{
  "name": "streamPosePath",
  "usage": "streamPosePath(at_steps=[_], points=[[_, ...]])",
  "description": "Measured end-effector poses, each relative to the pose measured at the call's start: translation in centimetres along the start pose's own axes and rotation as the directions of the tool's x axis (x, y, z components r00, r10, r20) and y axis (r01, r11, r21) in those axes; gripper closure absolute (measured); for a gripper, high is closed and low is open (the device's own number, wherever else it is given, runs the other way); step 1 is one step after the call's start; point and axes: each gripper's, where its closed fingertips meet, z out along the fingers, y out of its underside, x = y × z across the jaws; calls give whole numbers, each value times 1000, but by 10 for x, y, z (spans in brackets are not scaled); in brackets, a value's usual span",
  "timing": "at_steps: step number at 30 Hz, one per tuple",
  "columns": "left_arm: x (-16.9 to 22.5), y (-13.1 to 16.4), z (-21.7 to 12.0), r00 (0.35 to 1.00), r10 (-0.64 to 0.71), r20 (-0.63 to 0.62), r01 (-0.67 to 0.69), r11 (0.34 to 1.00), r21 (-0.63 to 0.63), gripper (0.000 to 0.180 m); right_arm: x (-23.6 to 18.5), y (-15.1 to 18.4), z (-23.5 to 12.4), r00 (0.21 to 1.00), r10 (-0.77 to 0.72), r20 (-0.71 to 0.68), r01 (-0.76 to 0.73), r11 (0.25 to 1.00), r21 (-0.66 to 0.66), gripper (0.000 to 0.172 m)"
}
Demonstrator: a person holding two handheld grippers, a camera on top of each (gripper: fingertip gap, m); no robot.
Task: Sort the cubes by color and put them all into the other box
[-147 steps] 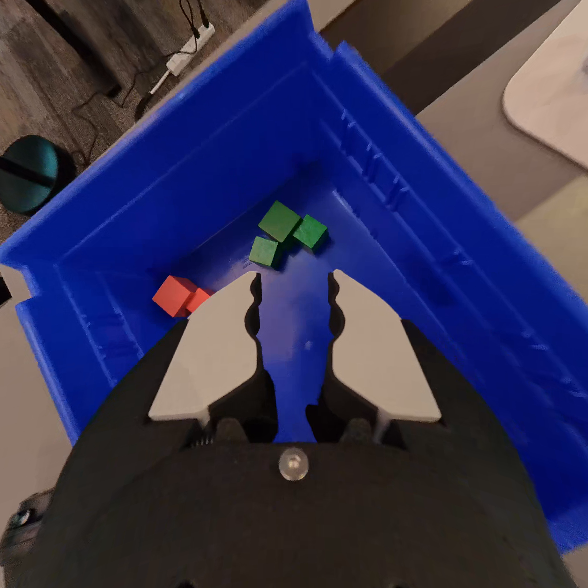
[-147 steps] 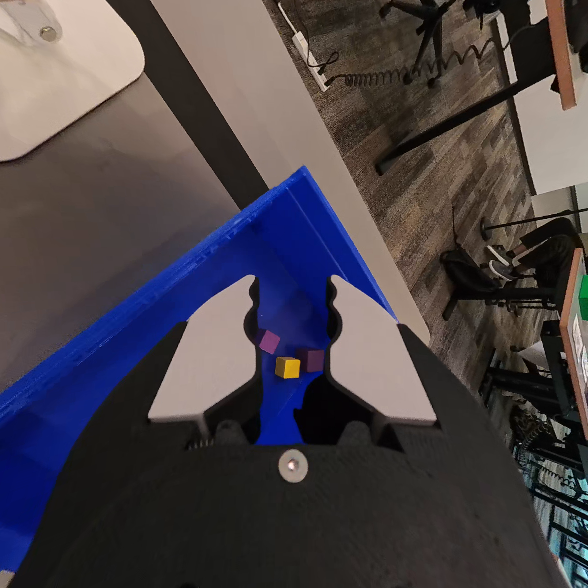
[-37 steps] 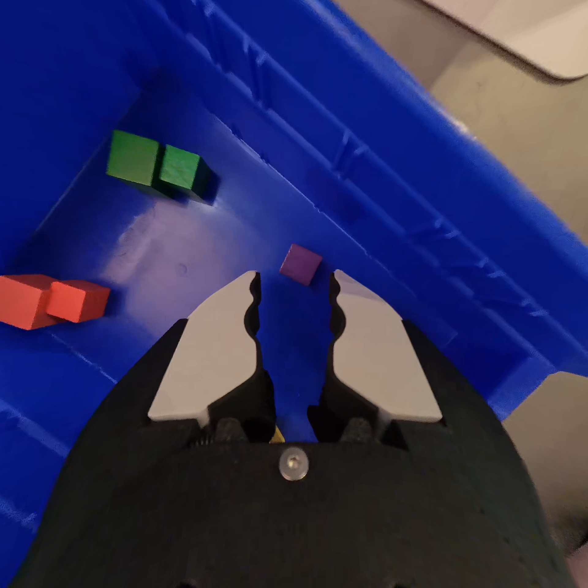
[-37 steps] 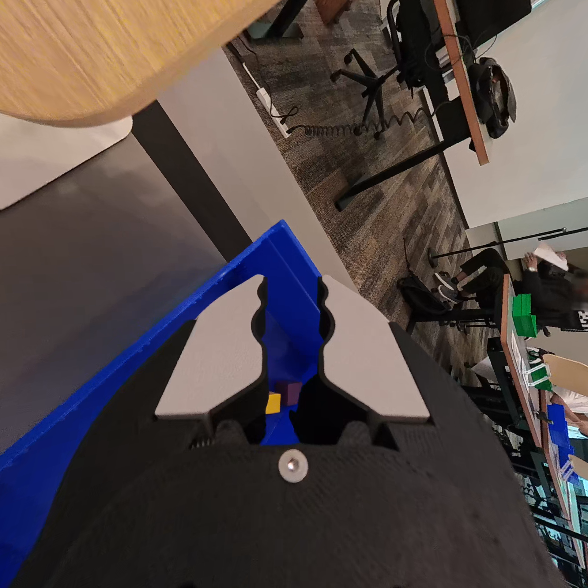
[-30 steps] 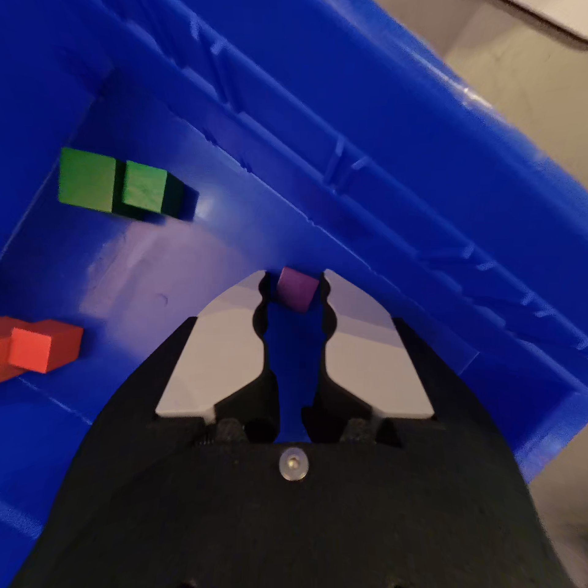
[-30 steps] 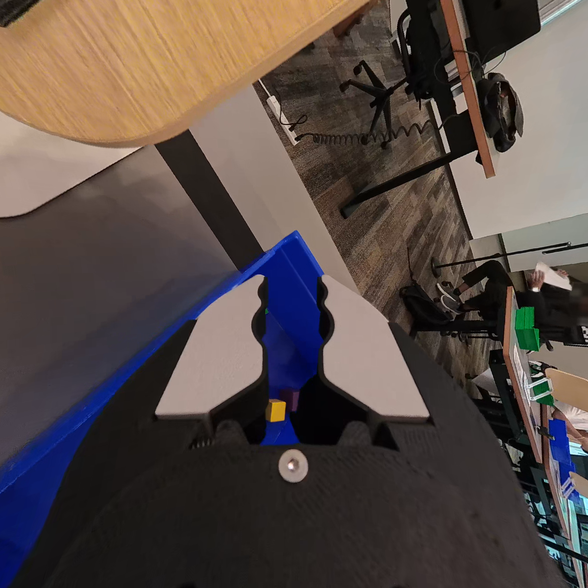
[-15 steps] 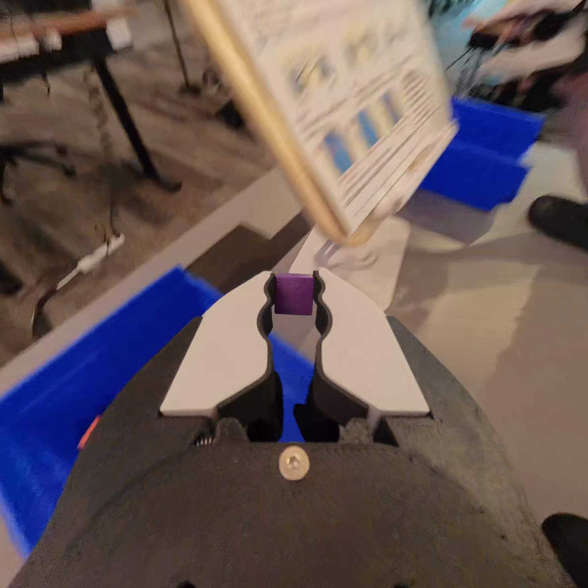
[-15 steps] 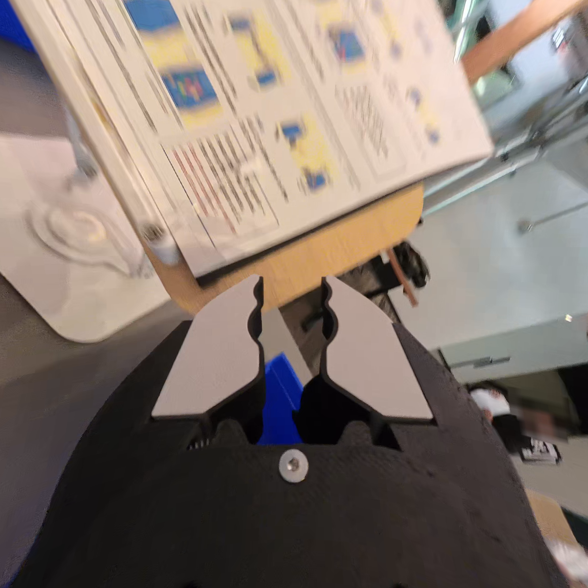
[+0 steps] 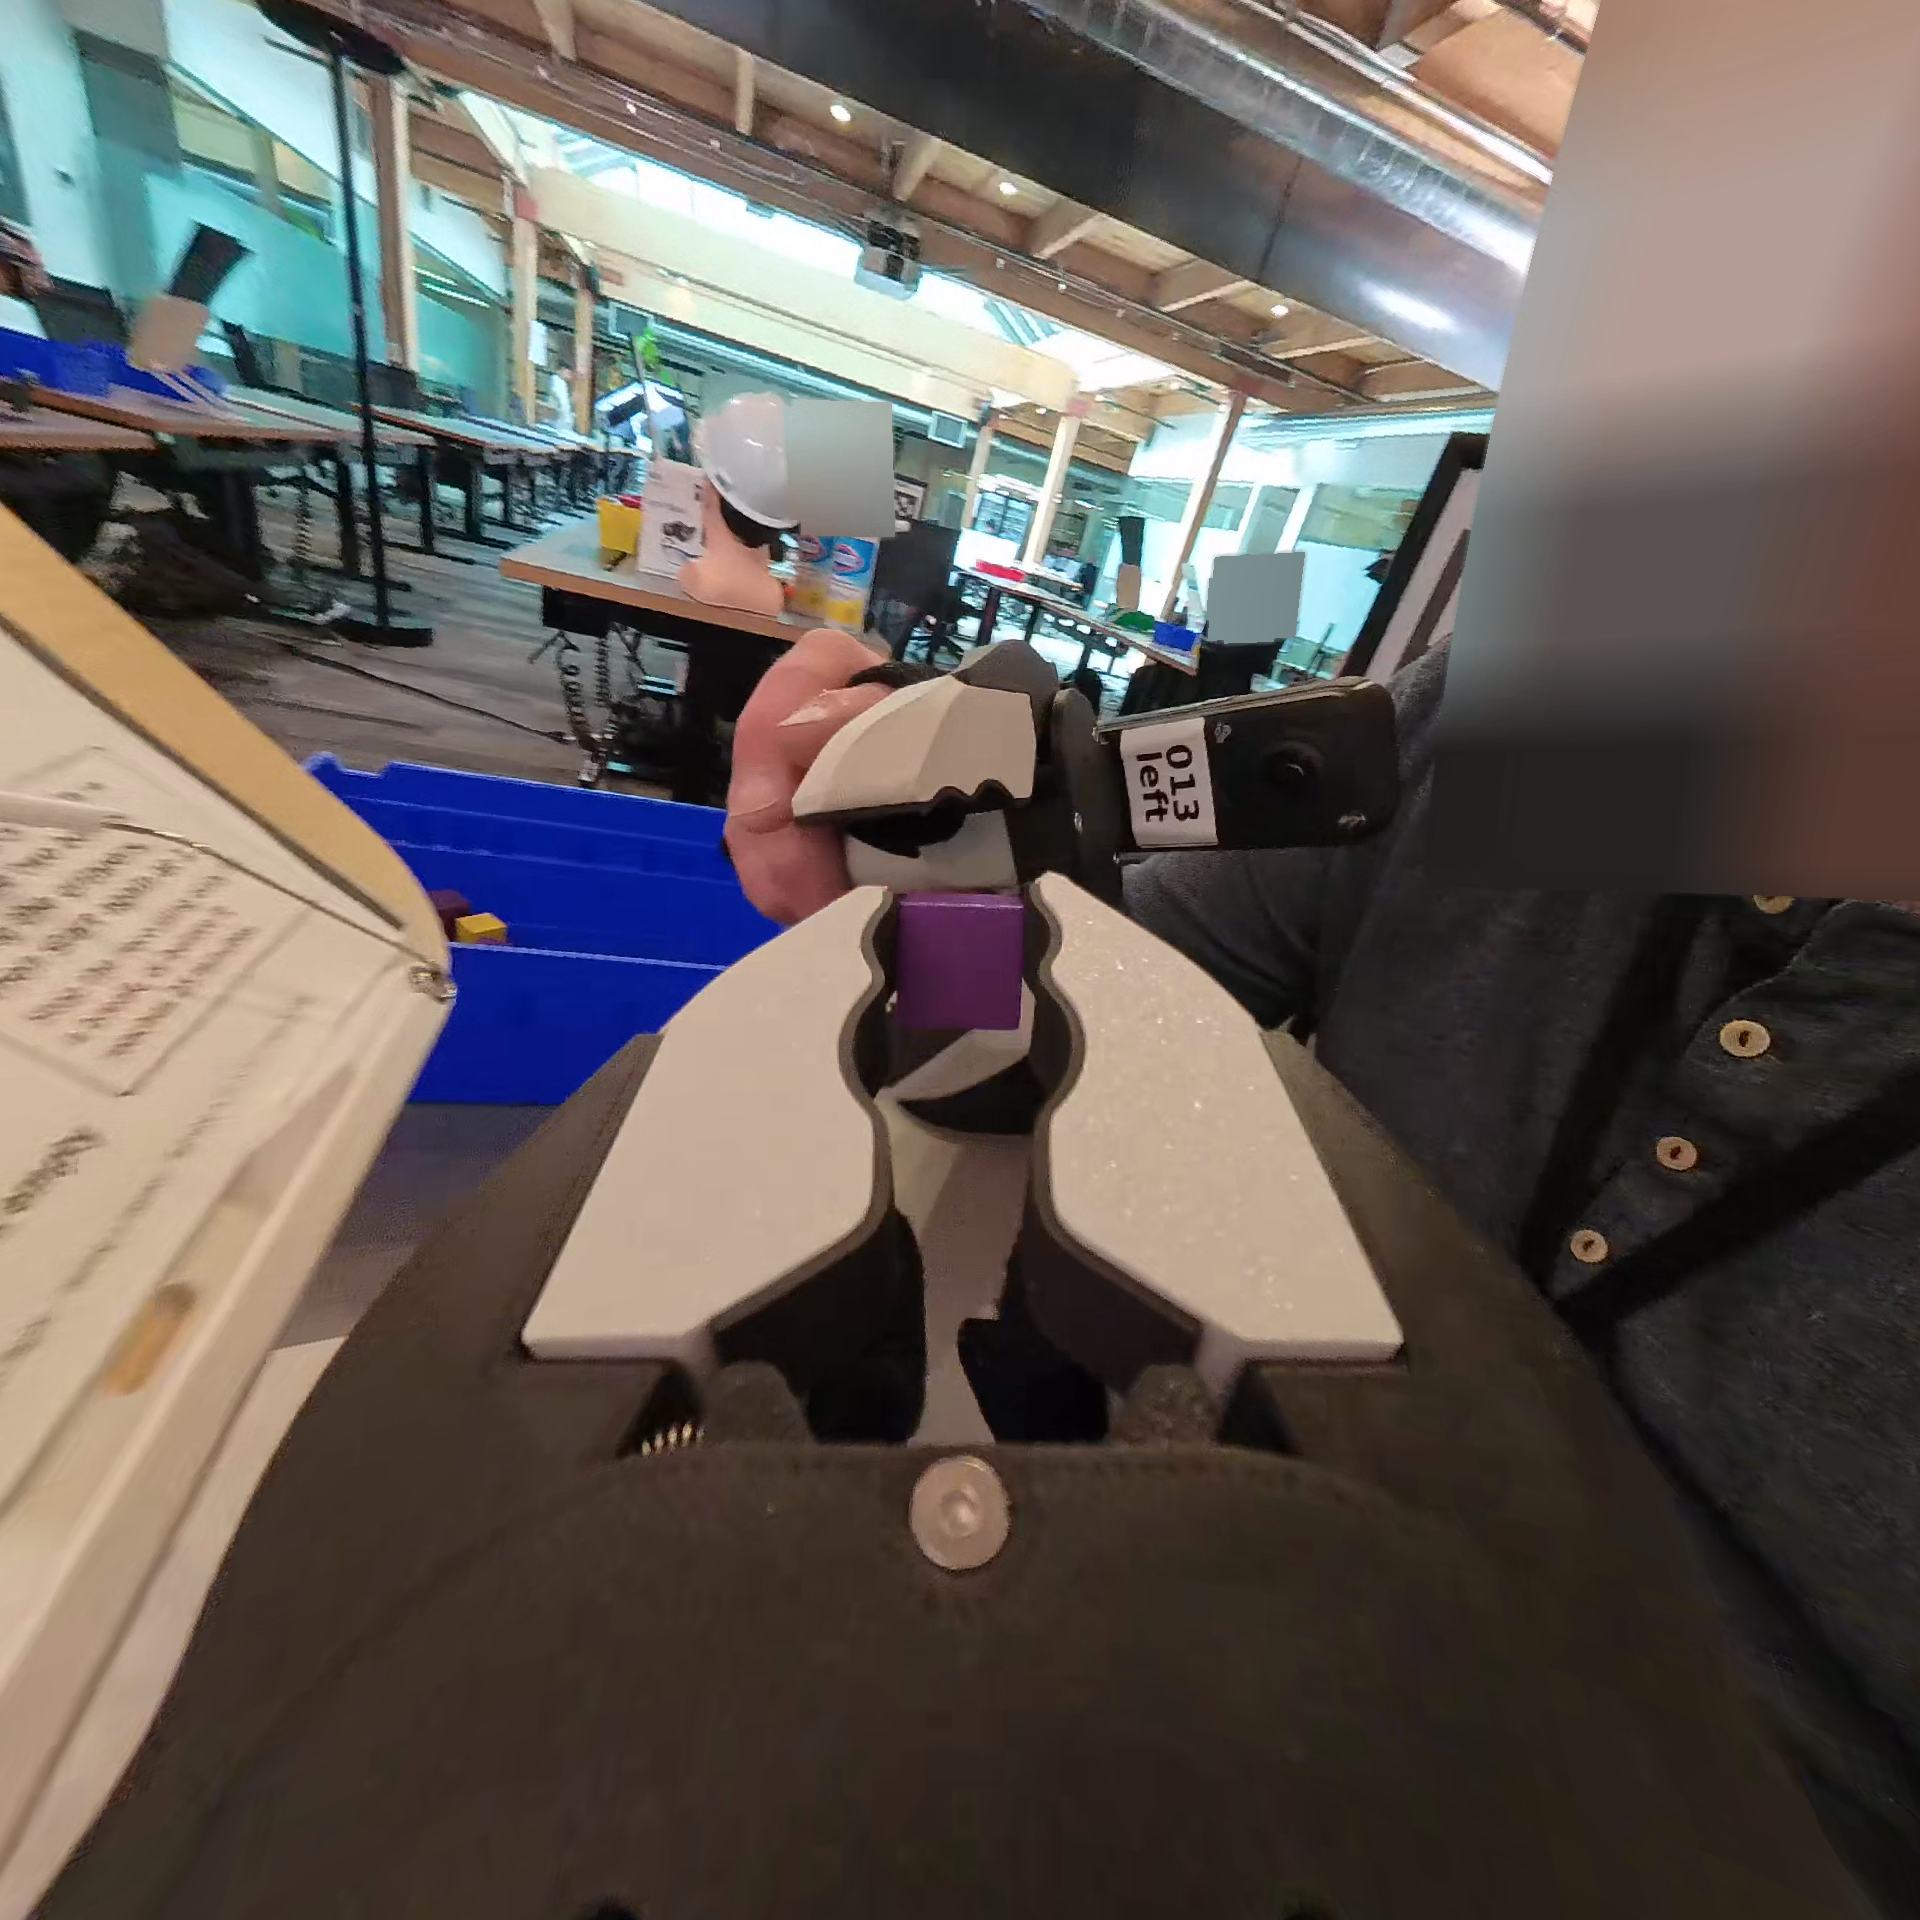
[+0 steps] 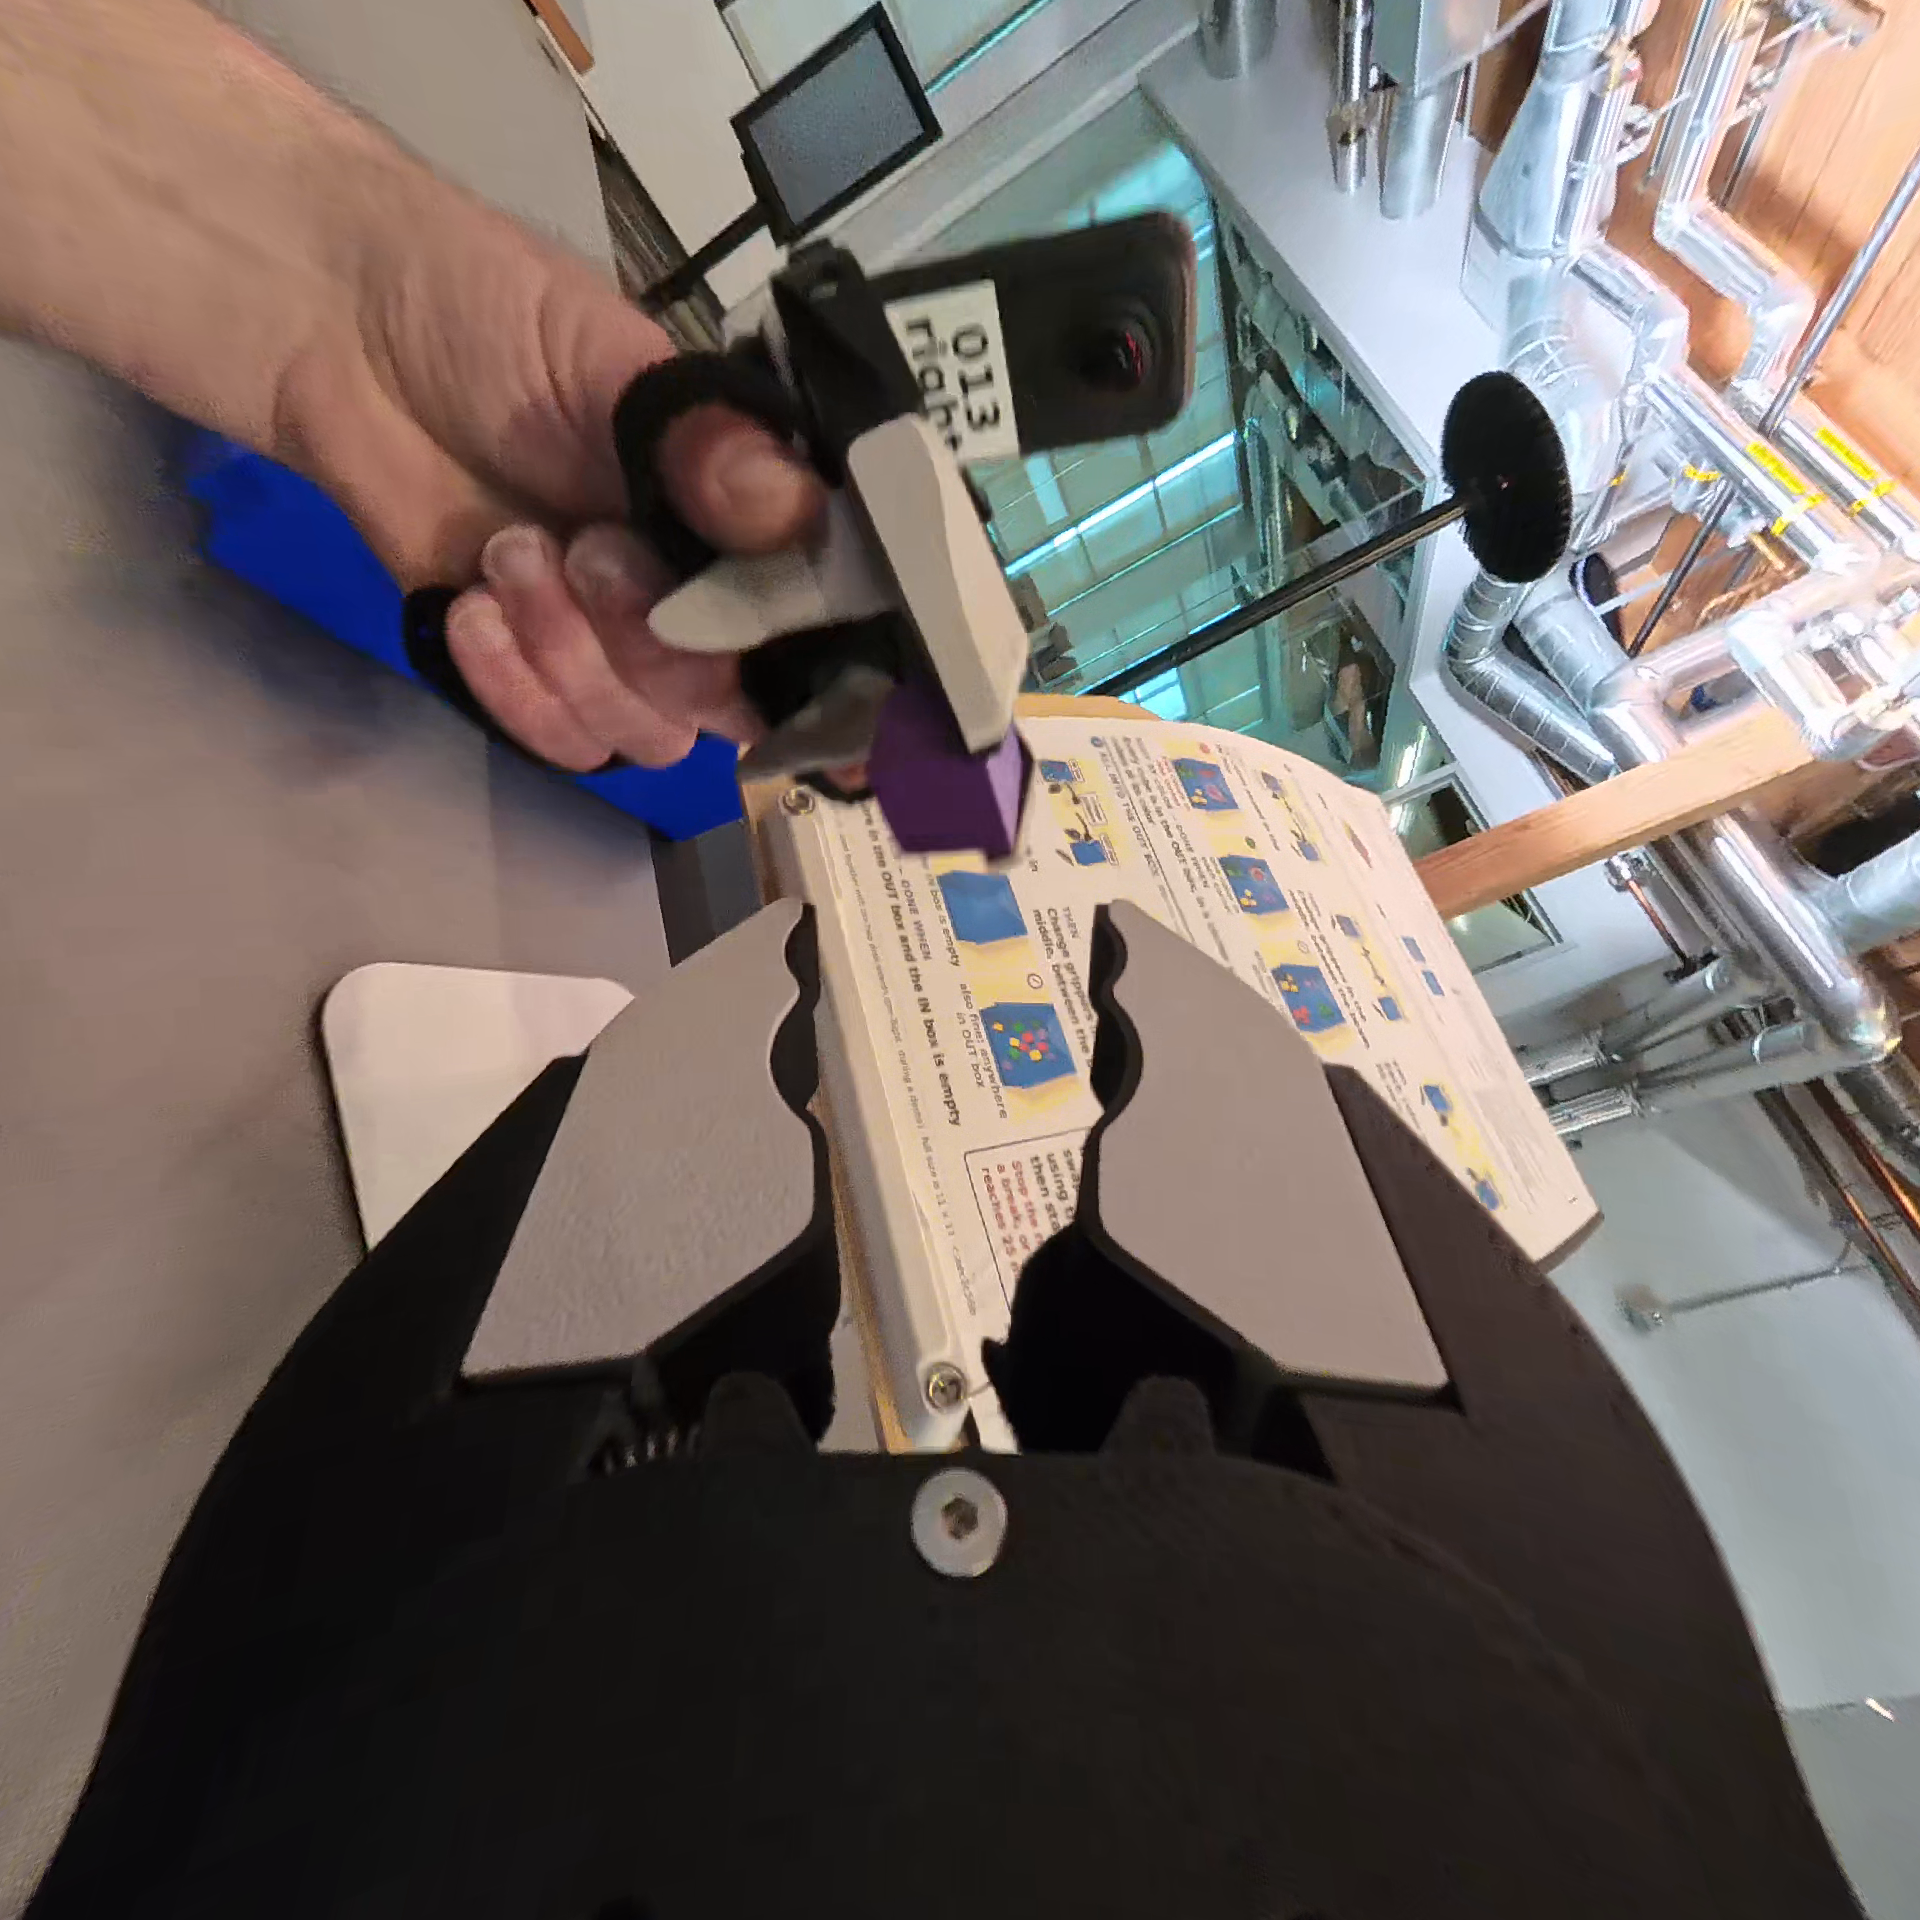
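My left gripper [image 9: 958, 914] is shut on a purple cube [image 9: 956, 961] and holds it in the air, both pads pressed on its sides. The right wrist view shows the same grasp from the front, with the cube [image 10: 940, 795] at the tips of the left gripper [image 10: 904, 764]. My right gripper [image 10: 954, 920] is open and empty, facing the cube from just short of it. In the left wrist view the right gripper [image 9: 914, 821] sits close behind the cube. A blue box [image 9: 582, 883] behind holds a yellow cube [image 9: 480, 928] and a purple cube [image 9: 447, 904].
An instruction board on a stand [image 10: 1143, 987] rises between the two boxes; it also shows at the left in the left wrist view [image 9: 156, 987]. The stand's white base [image 10: 436, 1049] lies on the grey table. Another blue box [image 10: 312, 561] is behind the person's hand [image 10: 416, 395].
My left gripper closed on the purple cube in the box, lifted it out and swung it up to face the right gripper. My right gripper left its box, turned toward the cube and opened wider.
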Motion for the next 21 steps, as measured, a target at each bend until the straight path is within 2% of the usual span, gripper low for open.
streamPosePath(at_steps=[6,10,13,17,19,21], points=[[1,2,12,998,-57,-40,59,997,58,158,-4,-14,-1,998,-41,-48,44,998,55,130],[3,5,16,991,-101,-87,107,992,71,158,-1,-16,-1,992,-64,-107,71,996,59,147],[2,5,17,986,-135,-103,143,986,81,158,-1,-16,-1,990,-89,-111,95,994,49,149],[-1,-6,6,994,-102,-35,105,991,85,147,10,-10,-6,989,-84,-119,88,996,21,149],[-2,-17,-8,999,-35,34,32,996,77,153,31,8,-12,983,-86,-164,81,996,-35,149],[-4,-27,-26,991,53,124,-60,997,56,165,58,39,-21,979,-17,-201,-4,995,-105,149]])
